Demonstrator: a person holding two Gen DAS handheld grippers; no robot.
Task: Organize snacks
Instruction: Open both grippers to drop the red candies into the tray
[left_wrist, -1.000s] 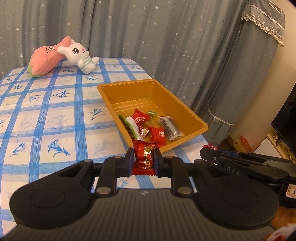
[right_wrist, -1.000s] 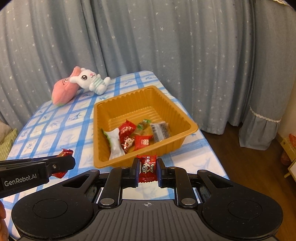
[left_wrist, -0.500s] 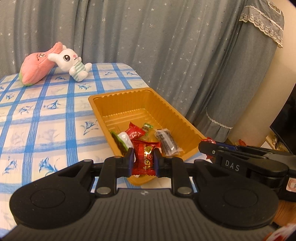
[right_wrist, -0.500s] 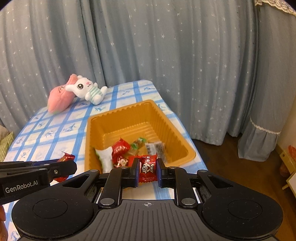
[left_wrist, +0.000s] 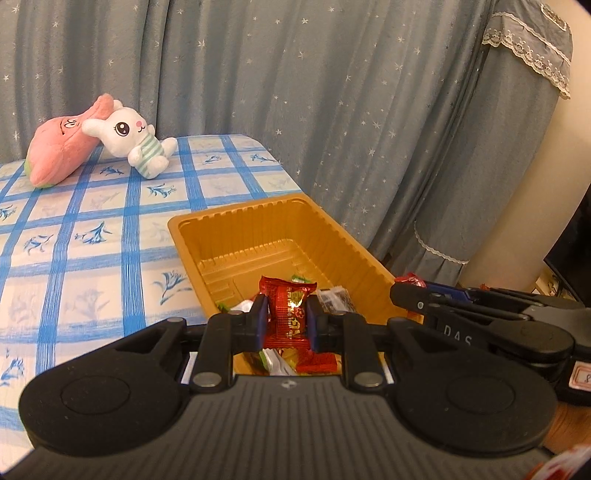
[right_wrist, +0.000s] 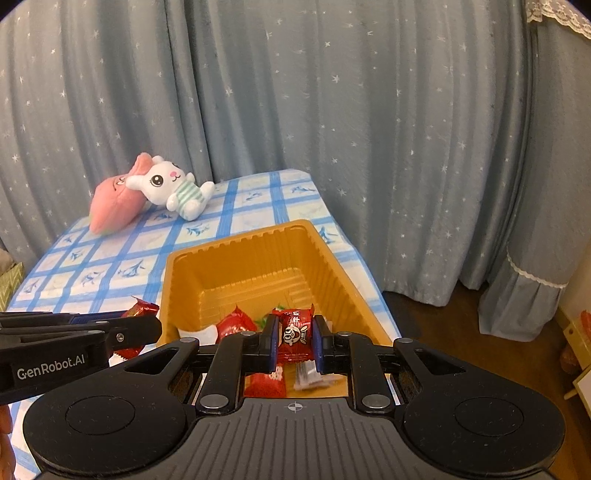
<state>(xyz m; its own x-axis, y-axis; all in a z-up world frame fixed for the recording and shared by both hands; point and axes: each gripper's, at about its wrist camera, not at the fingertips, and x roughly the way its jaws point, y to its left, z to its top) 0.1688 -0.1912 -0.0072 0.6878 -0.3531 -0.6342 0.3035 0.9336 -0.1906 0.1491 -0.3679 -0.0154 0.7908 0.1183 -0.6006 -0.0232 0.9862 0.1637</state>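
My left gripper (left_wrist: 286, 308) is shut on a red and gold snack packet (left_wrist: 288, 314) and holds it over the near end of the orange tray (left_wrist: 236, 221). My right gripper (right_wrist: 294, 328) is shut on a red snack packet with a cartoon face (right_wrist: 294, 334), also over the near end of the tray (right_wrist: 258, 240). Several wrapped snacks (right_wrist: 236, 325) lie in the tray's near part, partly hidden by the grippers. The right gripper also shows in the left wrist view (left_wrist: 410, 291), and the left gripper in the right wrist view (right_wrist: 147, 325).
The tray stands on a blue checked tablecloth (left_wrist: 92, 229) near the table's right edge. A white plush rabbit (left_wrist: 136, 136) and a pink plush (left_wrist: 59, 147) lie at the far side. Grey star curtains (left_wrist: 295, 92) hang behind. Floor (right_wrist: 443, 332) lies to the right.
Both grippers have moved forward with their packets, from in front of the tray to over its near end. The jaws stayed shut.
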